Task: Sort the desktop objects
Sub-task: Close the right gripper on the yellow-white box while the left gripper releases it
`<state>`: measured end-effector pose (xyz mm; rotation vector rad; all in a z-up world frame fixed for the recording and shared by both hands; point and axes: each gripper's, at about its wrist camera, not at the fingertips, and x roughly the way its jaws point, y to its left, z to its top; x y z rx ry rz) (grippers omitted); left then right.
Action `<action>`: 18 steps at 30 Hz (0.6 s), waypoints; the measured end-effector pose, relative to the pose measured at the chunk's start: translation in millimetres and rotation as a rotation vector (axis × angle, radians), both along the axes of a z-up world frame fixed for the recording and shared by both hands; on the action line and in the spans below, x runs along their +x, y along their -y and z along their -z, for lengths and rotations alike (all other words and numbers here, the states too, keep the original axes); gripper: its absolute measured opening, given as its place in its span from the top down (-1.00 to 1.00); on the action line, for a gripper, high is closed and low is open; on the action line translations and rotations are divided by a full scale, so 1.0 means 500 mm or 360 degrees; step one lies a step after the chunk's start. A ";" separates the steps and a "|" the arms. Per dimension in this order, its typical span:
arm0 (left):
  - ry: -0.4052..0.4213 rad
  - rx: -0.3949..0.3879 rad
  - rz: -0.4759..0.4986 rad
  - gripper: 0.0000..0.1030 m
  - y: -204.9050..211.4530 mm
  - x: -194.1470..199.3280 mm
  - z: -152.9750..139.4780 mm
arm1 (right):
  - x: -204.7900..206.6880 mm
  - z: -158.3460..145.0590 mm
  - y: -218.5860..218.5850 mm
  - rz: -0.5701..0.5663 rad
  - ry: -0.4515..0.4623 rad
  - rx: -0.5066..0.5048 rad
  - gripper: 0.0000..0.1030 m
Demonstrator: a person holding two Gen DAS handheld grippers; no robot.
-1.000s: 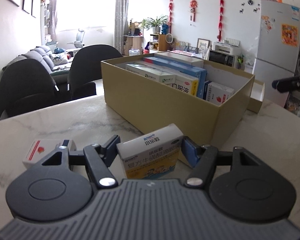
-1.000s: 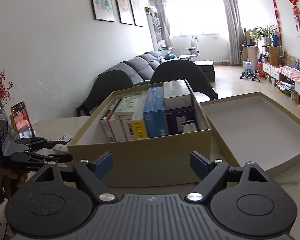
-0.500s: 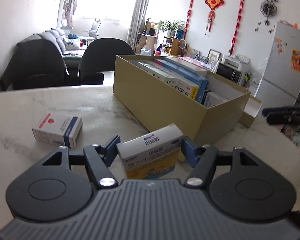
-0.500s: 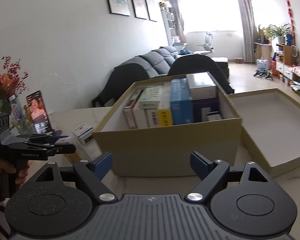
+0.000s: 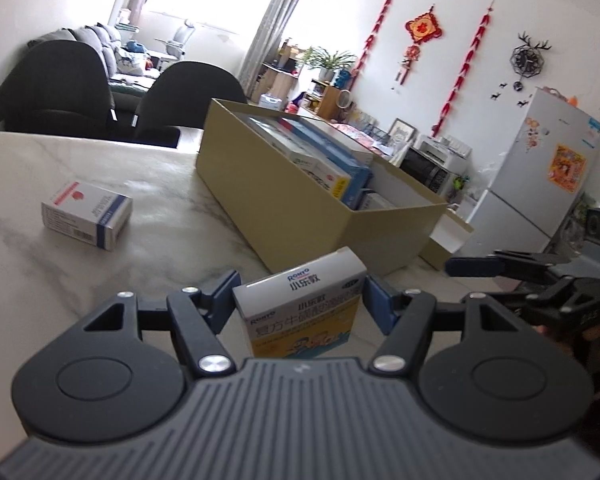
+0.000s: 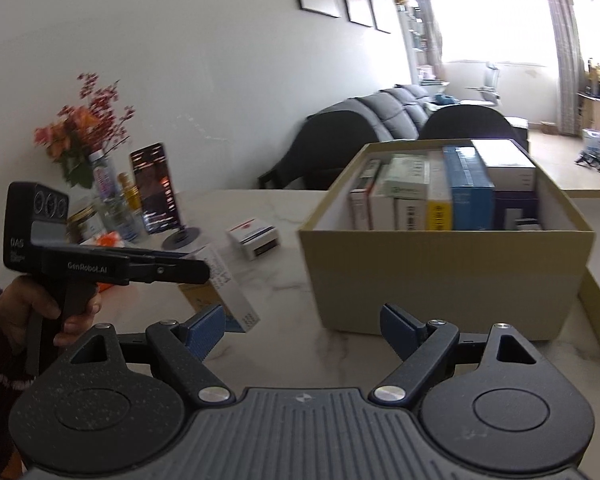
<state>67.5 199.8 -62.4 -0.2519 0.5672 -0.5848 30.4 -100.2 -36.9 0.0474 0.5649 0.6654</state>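
From my left wrist, my left gripper (image 5: 300, 300) has its jaws clamped on the sides of a yellow-and-white medicine box (image 5: 300, 312), carried tilted above the marble counter (image 5: 160, 208), short of the open cardboard box (image 5: 284, 204). The risk I see: that box is nearly packed, so a crooked entry could catch its rim and twist my load loose. A second, red-and-white medicine box (image 5: 87, 215) lies on the counter, well to the left. From my right wrist, my right gripper (image 6: 302, 322) points down at bare counter before the cardboard box, jaws wide apart and empty — near enough to my left gripper to bump it.
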 end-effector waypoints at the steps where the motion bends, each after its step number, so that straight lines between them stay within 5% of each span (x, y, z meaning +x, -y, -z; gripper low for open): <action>1: -0.0001 -0.0015 0.0015 -0.29 0.001 -0.003 0.000 | -0.003 0.000 -0.004 -0.0023 0.0003 -0.0006 -0.68; 18: -0.0014 -0.0185 0.0259 -0.29 0.044 -0.017 0.003 | -0.024 0.005 -0.064 -0.0316 0.0010 -0.0058 -0.49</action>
